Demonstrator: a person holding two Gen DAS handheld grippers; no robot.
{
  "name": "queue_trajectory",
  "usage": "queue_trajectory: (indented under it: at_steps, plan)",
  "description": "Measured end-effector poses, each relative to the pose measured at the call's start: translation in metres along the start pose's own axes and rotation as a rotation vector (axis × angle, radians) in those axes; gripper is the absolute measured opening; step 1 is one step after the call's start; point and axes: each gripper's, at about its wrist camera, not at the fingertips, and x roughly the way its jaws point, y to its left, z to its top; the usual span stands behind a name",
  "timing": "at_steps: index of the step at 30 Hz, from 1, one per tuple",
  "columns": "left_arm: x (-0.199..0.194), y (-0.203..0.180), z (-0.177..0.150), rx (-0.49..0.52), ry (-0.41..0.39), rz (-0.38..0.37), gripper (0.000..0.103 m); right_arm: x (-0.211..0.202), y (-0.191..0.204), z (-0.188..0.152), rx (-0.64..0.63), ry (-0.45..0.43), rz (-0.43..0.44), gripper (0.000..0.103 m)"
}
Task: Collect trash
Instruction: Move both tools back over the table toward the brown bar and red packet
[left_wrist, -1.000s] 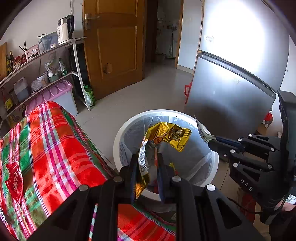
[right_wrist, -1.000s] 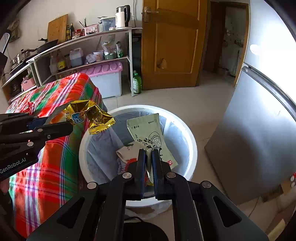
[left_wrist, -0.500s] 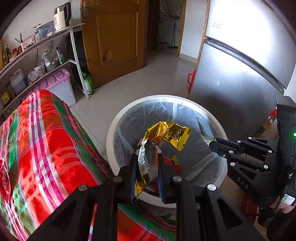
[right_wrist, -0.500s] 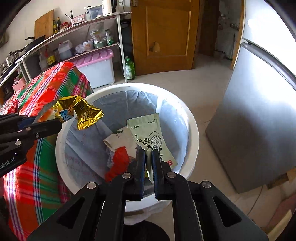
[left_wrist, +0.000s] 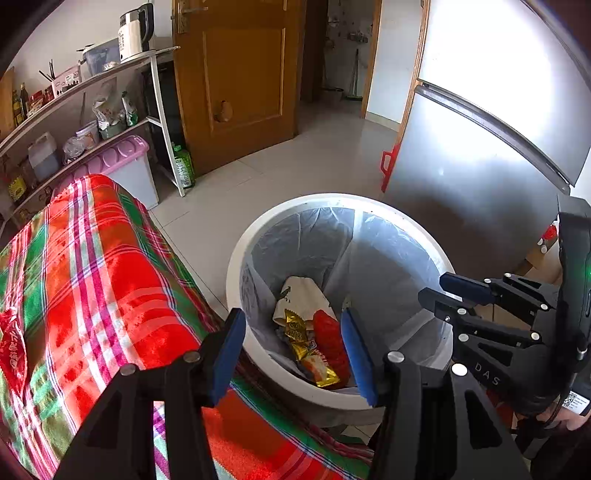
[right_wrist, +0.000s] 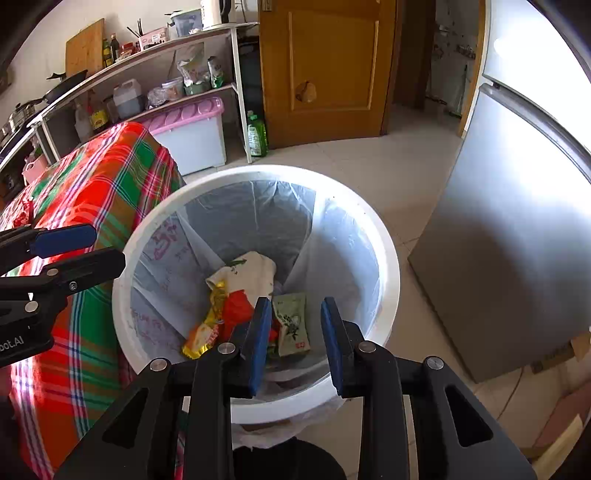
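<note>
A white trash bin (left_wrist: 258, 225) (right_wrist: 388, 258) with a clear liner stands on the floor beside the table. Inside lie a gold wrapper (left_wrist: 306, 350) (right_wrist: 207, 328), a green wrapper (right_wrist: 293, 325), a red wrapper (left_wrist: 330, 339) (right_wrist: 236, 310) and a white printed wrapper (left_wrist: 301, 295) (right_wrist: 251, 273). My left gripper (left_wrist: 291, 350) is open and empty above the bin's near rim. My right gripper (right_wrist: 295, 336) is open and empty above the bin; it also shows at the right of the left wrist view (left_wrist: 439, 290). A red packet (left_wrist: 13, 350) lies on the tablecloth at the left.
A red and green plaid tablecloth (left_wrist: 103, 280) covers the table left of the bin. A silver fridge (left_wrist: 487, 147) stands right of the bin. A shelf rack (right_wrist: 147, 81) with bottles, a pink-lidded box (right_wrist: 188, 129) and a wooden door (right_wrist: 325, 66) lie behind.
Both grippers opened over the bin. The gold wrapper dropped from the left one and the green wrapper from the right one; both now lie in the bin.
</note>
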Motion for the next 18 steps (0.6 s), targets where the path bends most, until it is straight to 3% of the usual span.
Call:
queue_trajectory:
  at_steps: [18]
  plan:
    - [-0.077, 0.064, -0.020, -0.104, -0.129, 0.095, 0.063, -0.052, 0.047, 0.014, -0.037, -0.143, 0.073, 0.038]
